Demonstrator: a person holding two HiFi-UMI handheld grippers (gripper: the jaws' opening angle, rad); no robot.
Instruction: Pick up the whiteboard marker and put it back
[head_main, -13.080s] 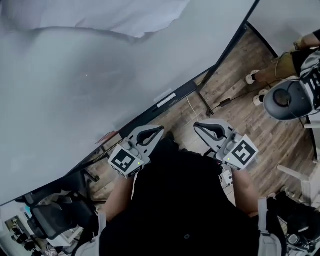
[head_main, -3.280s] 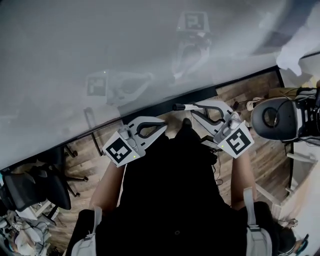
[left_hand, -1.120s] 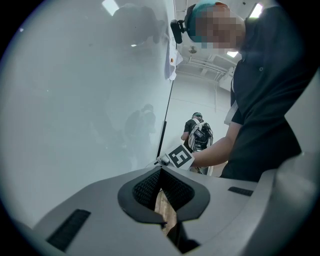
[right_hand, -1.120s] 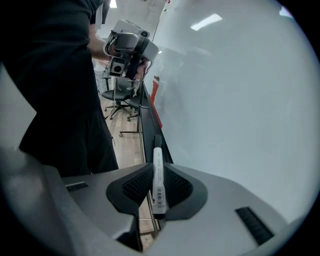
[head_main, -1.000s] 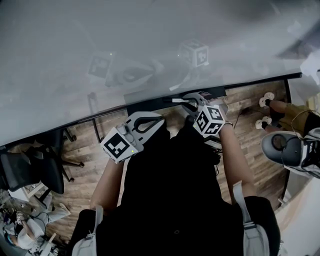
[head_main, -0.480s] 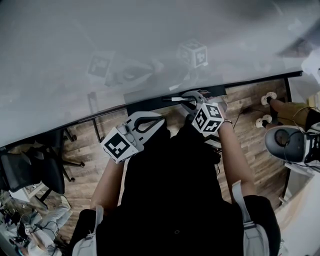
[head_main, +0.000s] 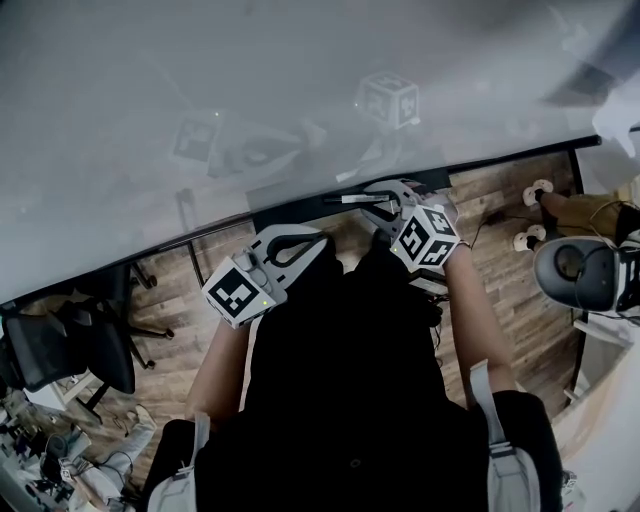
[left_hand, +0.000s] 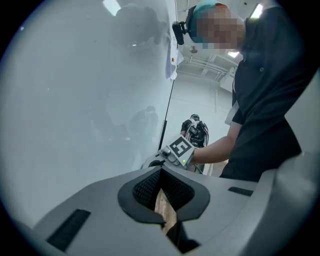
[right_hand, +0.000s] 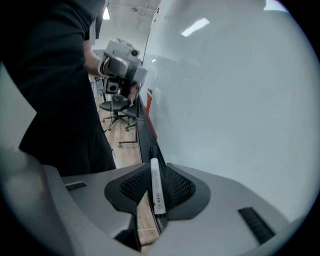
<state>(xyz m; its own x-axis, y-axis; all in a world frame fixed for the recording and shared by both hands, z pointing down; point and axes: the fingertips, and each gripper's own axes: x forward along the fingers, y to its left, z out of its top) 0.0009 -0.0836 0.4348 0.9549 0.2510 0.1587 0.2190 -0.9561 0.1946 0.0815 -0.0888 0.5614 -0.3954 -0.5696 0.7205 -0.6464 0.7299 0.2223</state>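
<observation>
A black tray ledge (head_main: 510, 158) runs along the whiteboard's (head_main: 250, 90) lower edge; what lies on it cannot be made out. Beneath is the wood-plank floor (head_main: 180, 300). A black office chair (head_main: 60, 350) stands at its left edge, a person's white shoes (head_main: 537, 188) at the right, and loose clutter (head_main: 40, 460) in the near left corner.

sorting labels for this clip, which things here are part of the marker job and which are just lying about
Job in hand: whiteboard marker, clamped in the right gripper; whiteboard; its black tray.

Just about: left gripper, shut and empty; office chair; another person's shoes; wooden floor.
</observation>
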